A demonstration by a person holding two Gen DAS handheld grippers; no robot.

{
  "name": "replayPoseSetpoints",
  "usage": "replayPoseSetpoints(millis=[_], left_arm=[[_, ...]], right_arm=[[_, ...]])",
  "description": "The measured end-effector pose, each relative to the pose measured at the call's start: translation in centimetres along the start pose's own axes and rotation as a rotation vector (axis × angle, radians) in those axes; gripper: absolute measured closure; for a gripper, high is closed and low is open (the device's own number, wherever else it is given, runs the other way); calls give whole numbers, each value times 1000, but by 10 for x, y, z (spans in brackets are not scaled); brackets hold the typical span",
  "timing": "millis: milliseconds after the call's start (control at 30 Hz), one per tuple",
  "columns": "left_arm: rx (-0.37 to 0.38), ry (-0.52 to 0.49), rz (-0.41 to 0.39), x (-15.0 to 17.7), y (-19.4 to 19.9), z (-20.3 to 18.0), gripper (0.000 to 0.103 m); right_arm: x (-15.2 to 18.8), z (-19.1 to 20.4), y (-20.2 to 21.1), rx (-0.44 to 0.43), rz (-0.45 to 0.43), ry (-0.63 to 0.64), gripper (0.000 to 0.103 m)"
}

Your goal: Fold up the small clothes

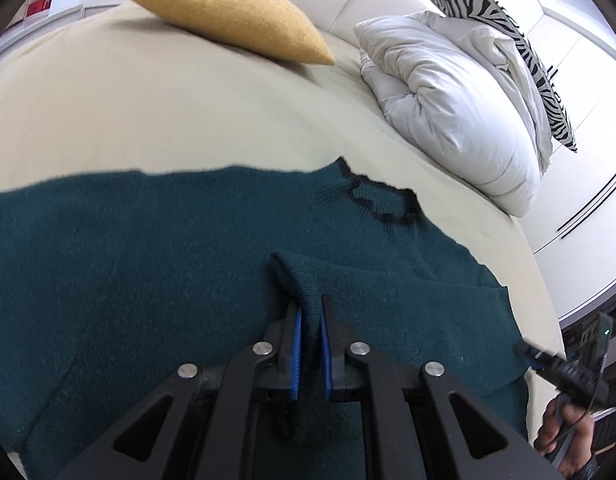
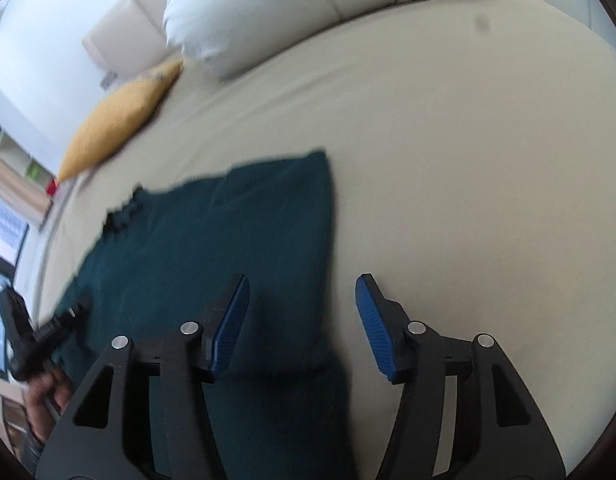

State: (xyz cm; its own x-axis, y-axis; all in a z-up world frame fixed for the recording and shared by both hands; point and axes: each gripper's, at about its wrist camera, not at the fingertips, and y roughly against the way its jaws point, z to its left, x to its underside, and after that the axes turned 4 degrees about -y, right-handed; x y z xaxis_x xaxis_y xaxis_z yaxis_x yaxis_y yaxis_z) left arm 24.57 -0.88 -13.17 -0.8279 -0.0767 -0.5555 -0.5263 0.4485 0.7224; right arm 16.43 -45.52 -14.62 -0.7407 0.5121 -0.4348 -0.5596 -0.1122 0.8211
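Observation:
A dark teal knitted sweater (image 1: 127, 248) lies spread on the cream bed, its black-trimmed collar (image 1: 382, 204) toward the pillows. My left gripper (image 1: 310, 312) is shut on a ribbed sleeve cuff (image 1: 295, 276) and holds it over the sweater's body. In the right wrist view the sweater (image 2: 227, 232) lies to the left and below. My right gripper (image 2: 303, 292) is open and empty above the sweater's right edge. The right gripper also shows at the lower right of the left wrist view (image 1: 564, 368).
A mustard cushion (image 1: 227, 16) lies at the far side of the bed (image 1: 147, 120). A white duvet bundle (image 1: 456, 108) and a zebra-print pillow (image 1: 508, 36) lie at the far right. The bed's right edge runs close to the sweater. White pillows (image 2: 308, 4) lie beyond.

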Motion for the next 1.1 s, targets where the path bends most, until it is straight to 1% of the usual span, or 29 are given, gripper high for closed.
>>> replayPoseSetpoints(millis=[33, 67, 133, 200, 300, 367, 400, 500, 567, 600, 633, 667, 700, 733, 767, 800, 833, 900, 933, 967, 1033, 1100], left_arm=[[-2, -4, -3, -1, 1, -1, 94], [-3, -7, -5, -2, 1, -2, 94], [-5, -7, -11, -3, 2, -1, 94], [-4, 1, -23, -3, 3, 2, 94], [-17, 2, -25, 1, -1, 4, 94], [-17, 17, -14, 8, -9, 10, 92], [-12, 17, -21, 11, -10, 12, 91], [22, 36, -5, 8, -8, 17, 90], [37, 54, 4, 8, -1, 22, 86], [32, 64, 3, 9, 5, 24, 83], [24, 74, -3, 11, 15, 27, 74], [13, 77, -17, 14, 31, 33, 63], [-7, 81, -31, 18, 47, 39, 58], [-25, 96, -56, 24, 69, 50, 54], [-31, 114, -75, 30, 86, 60, 50], [-39, 149, -99, 38, 110, 77, 49], [-48, 172, -113, 44, 124, 89, 47], [-90, 272, -166, 65, 171, 130, 44], [-101, 310, -185, 72, 184, 143, 39], [-124, 382, -218, 86, 205, 166, 34], [-158, 517, -278, 110, 237, 204, 31], [-182, 651, -334, 136, 263, 242, 26]], right_arm=[[4, 6, -5, 30, 3, 37, 60], [7, 13, -8, 73, -3, 79, 80], [8, 21, -10, 57, 15, 92, 94], [8, 29, -4, 79, -10, 114, 96], [10, 31, 1, 67, -39, 105, 96], [13, 18, -9, 39, -22, 53, 96], [16, 11, -16, 14, -21, 35, 96], [15, 0, -20, -43, -55, 37, 97], [13, 0, -19, -51, -51, 42, 93], [12, 0, -17, -49, -48, 39, 89], [12, 0, -11, -29, -53, 22, 82], [13, -1, -6, -7, -61, 10, 77], [14, -1, 1, 26, -75, -1, 71], [16, -1, 9, 87, -95, -14, 56], [18, -2, 19, 135, -110, -29, 51], [21, 1, 27, 161, -131, -42, 51], [24, 3, 37, 166, -157, -46, 51], [29, 10, 52, 177, -188, -45, 51], [33, 15, 62, 179, -208, -40, 51], [38, 23, 70, 169, -227, -27, 51], [47, 44, 83, 135, -258, -3, 51], [59, 71, 99, 70, -301, 30, 43]])
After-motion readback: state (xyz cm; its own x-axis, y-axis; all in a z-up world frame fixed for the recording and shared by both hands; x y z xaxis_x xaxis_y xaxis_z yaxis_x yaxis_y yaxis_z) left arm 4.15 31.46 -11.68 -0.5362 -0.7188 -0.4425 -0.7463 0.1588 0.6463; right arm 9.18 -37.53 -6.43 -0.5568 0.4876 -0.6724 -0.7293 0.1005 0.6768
